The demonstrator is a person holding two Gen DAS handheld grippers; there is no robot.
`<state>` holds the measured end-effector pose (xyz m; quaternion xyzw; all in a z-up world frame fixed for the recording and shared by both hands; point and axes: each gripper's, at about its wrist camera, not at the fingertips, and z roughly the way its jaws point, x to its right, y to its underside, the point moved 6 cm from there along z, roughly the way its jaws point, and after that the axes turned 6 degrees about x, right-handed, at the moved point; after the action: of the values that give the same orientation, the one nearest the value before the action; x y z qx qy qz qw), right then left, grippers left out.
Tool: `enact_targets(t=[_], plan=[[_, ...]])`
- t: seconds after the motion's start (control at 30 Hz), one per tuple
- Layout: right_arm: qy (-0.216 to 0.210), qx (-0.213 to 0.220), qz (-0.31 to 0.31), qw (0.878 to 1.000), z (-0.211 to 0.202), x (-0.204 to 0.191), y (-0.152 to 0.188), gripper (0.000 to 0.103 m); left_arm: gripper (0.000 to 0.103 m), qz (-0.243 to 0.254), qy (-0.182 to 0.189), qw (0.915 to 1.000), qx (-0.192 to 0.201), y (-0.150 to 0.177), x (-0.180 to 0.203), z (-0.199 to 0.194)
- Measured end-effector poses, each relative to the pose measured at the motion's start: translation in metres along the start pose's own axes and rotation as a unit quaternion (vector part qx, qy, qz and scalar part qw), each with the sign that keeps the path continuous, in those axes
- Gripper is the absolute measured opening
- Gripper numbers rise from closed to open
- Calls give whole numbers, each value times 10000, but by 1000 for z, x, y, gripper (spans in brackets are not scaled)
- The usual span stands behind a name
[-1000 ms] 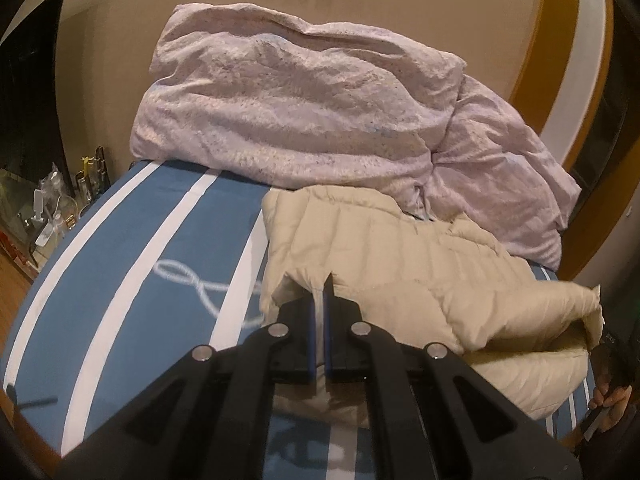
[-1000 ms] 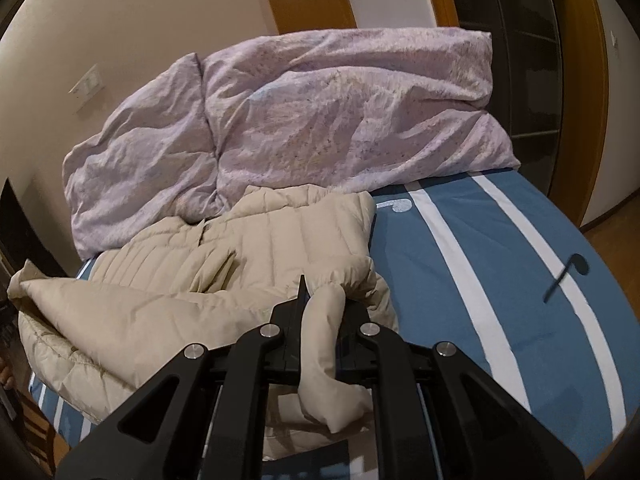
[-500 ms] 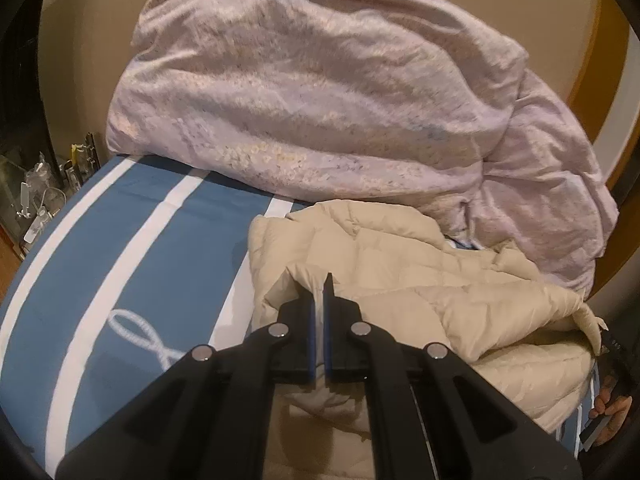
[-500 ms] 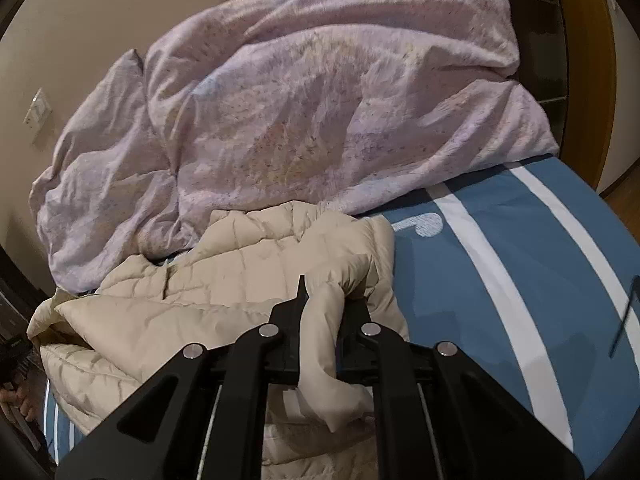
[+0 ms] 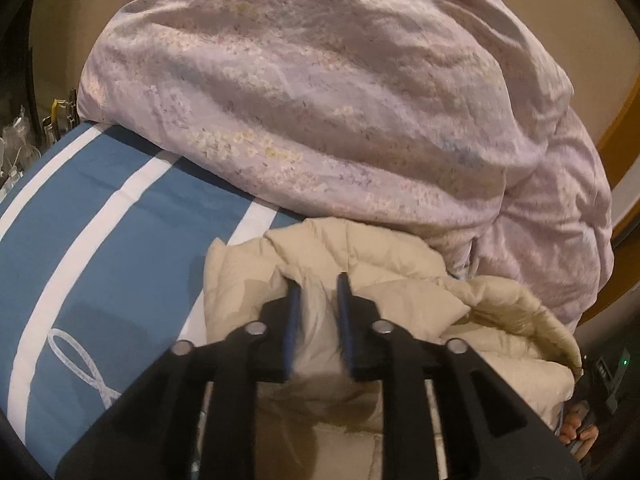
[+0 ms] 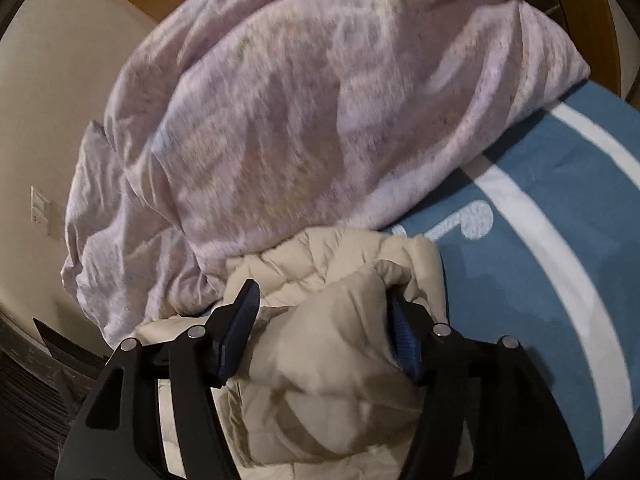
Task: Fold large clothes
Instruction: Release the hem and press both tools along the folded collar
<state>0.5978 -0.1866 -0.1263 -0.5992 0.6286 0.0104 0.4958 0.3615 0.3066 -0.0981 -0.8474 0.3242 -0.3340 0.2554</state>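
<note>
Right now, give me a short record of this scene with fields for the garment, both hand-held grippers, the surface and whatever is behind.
garment: beige puffer jacket, bunched up on the bed
left hand-held gripper: jaws slightly apart, jacket fabric between them
right hand-held gripper: jaws wide apart, a thick fold of the jacket between them
surface: blue bedsheet with white stripes
behind: crumpled lilac duvet, touching the jacket's far edge
fold state: jacket still rumpled, not flat
</note>
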Motion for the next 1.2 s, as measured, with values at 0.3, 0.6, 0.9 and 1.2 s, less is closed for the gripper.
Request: enact_targets(t=[0.3,0.6,0.9,1.2], plan=[[190,383,-231,9988,-45,-8,-5,73,47,100,-159,9995,266,-6,-3,-45],[164,384,-502,9979,-84,-25,19,73,49,400,-182,9988,234,21,6,-85],[236,267,-913,9952,-71,-43,36,73,52,849,-235,9958,248,42,28,-84],[851,172,-1923,9775,-11,-54,51,72,52,1111,-542,9920,249,55,38,-25]])
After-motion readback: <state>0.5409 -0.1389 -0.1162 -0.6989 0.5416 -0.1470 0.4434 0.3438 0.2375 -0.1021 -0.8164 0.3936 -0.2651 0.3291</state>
